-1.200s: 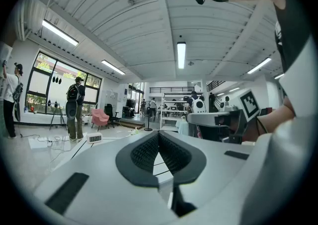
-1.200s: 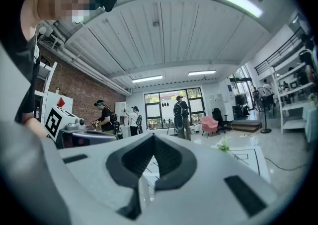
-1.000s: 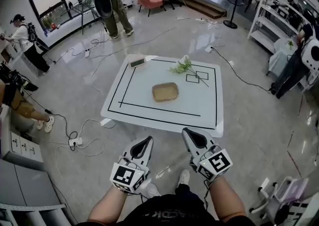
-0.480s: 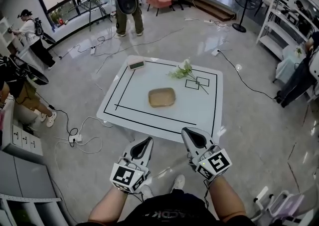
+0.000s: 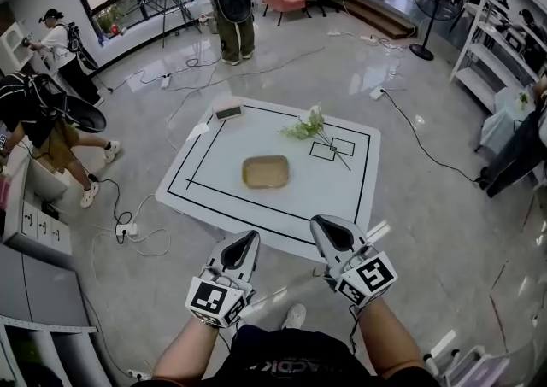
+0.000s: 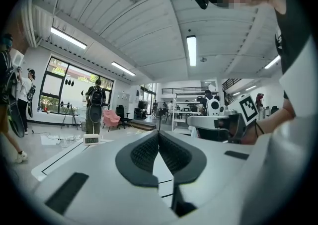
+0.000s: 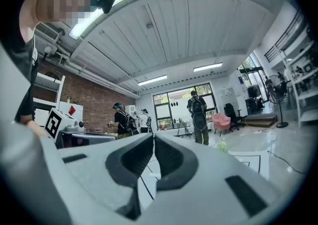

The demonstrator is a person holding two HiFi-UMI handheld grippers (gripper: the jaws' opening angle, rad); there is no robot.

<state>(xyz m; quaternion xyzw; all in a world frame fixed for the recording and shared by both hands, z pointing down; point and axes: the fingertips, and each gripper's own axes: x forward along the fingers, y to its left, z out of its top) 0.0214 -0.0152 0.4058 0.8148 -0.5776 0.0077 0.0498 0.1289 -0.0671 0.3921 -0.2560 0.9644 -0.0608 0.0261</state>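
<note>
Left gripper [image 5: 240, 247]: jaws pressed together, empty, just short of the table's near edge.
Right gripper [image 5: 330, 227]: jaws together, empty.
Shallow tan rectangular tray [image 5: 266, 172]: mid-table on the white square black-lined table [image 5: 214, 182], ahead of both grippers, well apart.

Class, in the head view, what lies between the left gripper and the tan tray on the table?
Between the left gripper and the tan tray, the head view shows only bare white table crossed by black lines.

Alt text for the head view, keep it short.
The left gripper and right gripper, jaws shut and empty, are held short of a low white table bearing a tan tray, a flower sprig and a small clock.
</note>
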